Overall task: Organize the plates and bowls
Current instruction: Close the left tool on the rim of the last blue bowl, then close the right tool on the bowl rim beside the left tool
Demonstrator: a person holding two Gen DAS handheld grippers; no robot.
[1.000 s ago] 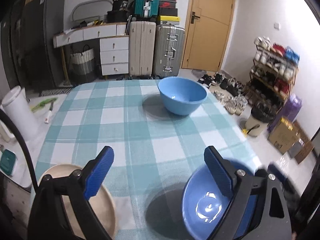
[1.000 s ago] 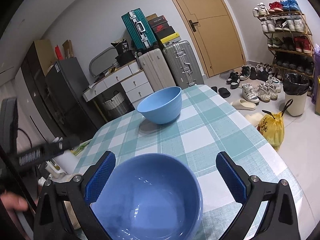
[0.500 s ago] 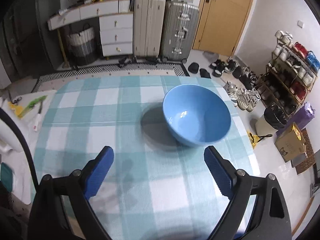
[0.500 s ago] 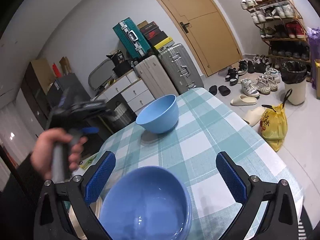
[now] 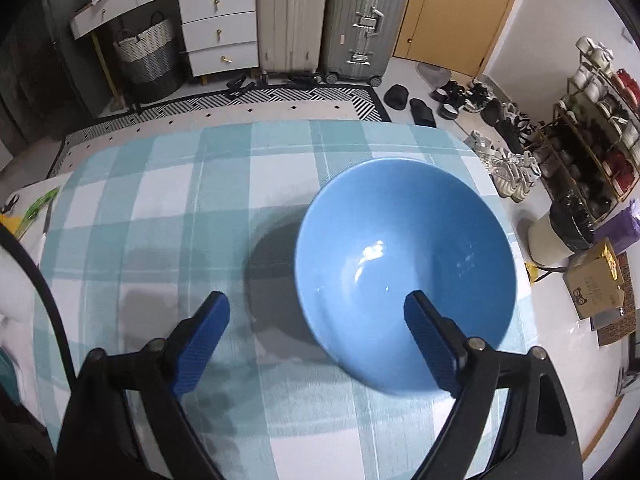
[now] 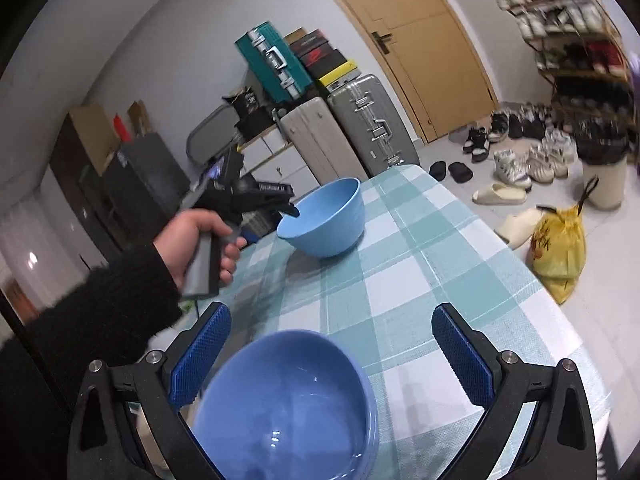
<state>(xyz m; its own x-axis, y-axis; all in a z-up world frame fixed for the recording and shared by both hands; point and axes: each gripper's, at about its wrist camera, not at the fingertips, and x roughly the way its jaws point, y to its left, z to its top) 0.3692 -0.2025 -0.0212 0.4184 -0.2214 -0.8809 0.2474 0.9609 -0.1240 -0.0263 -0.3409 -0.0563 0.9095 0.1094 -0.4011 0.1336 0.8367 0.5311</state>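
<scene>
Left gripper (image 5: 316, 328) closing astride rim of light blue bowl (image 5: 404, 264)

Grippers: black frames, silver screws, ribbed blue pads (image 6: 198, 358)
Sleeve (image 6: 100, 312): black, fuzzy knit
Cable (image 5: 36, 280): black

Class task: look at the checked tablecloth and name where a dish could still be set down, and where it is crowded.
Free: the tablecloth between the far bowl and the near bowl, and its right side. Crowded: around the far bowl, where the left gripper, jaws closing, straddles the rim.
</scene>
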